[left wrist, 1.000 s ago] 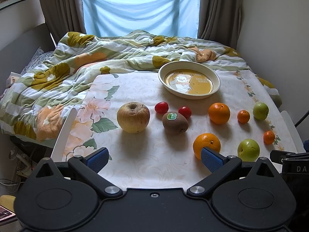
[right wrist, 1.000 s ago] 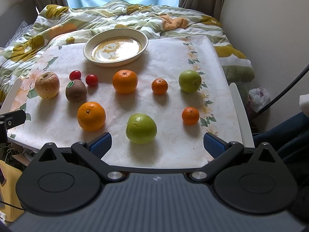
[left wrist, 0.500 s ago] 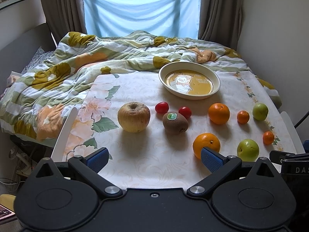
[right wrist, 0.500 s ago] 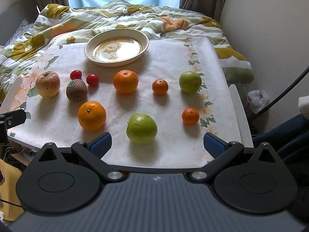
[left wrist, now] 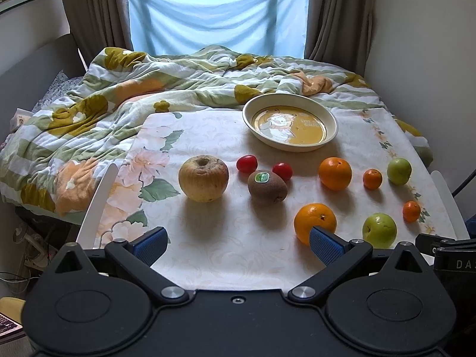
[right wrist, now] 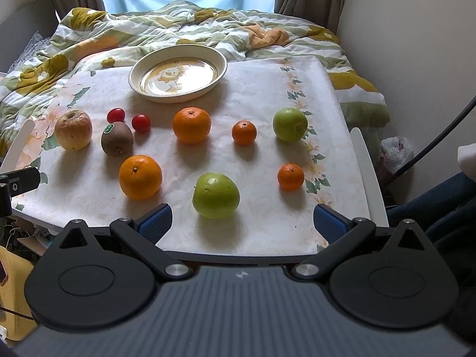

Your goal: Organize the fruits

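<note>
Fruit is all round and sitting loose on the counter (right wrist: 267, 89), so the main risk is rolling: a gripper finger nudging one piece sideways is likely sending it into a neighbour or off the near edge. The near green apple (right wrist: 215, 195) and near orange (right wrist: 140, 176) are lying closest to that edge. The kiwi (right wrist: 116, 138) and two cherry tomatoes (right wrist: 140, 122) are crowding together, the kiwi nearly touching one tomato, so a wide-open approach there is likely bumping a tomato. Tomatoes are probably squashing under a hard squeeze. Small mandarins (right wrist: 290, 176) could be slipping out of a wide grip.

The plate (right wrist: 178, 95) is standing bare at the far side, likely the target; a long reach over other fruit is risking knocks.

Left gripper (left wrist: 236, 244) is hovering at the near edge, jaws spread wide, holding nothing, facing the brownish apple (left wrist: 203, 178) and kiwi. Right gripper (right wrist: 242, 223) is also hovering low at the near edge, jaws wide apart and empty, the near green apple lying just ahead between its fingers' line. Neither is touching any fruit.
</note>
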`<state>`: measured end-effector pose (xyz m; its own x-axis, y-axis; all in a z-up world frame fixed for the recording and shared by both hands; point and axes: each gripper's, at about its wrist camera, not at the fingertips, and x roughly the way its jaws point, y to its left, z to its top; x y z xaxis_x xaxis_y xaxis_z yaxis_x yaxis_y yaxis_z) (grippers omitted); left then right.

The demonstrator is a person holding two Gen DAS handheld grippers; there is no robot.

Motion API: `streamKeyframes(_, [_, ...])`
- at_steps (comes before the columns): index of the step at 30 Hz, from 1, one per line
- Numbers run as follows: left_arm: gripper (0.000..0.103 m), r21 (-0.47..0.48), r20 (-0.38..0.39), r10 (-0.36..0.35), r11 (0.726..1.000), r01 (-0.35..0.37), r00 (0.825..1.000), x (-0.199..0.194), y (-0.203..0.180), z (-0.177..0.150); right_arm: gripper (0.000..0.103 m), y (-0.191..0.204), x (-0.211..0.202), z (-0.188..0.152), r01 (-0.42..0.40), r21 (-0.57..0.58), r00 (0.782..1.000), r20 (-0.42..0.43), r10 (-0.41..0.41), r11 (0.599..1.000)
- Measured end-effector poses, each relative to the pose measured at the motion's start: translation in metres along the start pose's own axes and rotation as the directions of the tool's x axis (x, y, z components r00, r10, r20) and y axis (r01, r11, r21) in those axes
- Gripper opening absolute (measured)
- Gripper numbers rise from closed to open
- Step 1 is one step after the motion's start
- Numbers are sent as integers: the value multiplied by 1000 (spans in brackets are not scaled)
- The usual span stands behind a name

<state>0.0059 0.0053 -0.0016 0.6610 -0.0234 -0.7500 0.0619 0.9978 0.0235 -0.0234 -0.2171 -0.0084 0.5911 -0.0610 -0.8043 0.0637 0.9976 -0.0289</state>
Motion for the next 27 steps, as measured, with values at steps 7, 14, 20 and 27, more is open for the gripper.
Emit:
streamKeyframes(7, [103,18,-31,-15,1000,15,999,9,-12,0,103,-10,0,-5,-1,14,1000,-4,2,1000])
streamKeyframes(14, [103,46,-49,-46,998,49,998,39,-32,-2,103,-34,14,-7,-20,26,1000,-1,20,999])
streamKeyframes(20, [103,81,-39,-17,997,20,999,64,-50,-11,103,-50,44,-6,-10,-14,1000,6,10,1000])
streamKeyframes(27, [102,83,-43,-56,995,60,997,87,-59,-22,103,-65,72,-7,-25,-52,999,24,26,998])
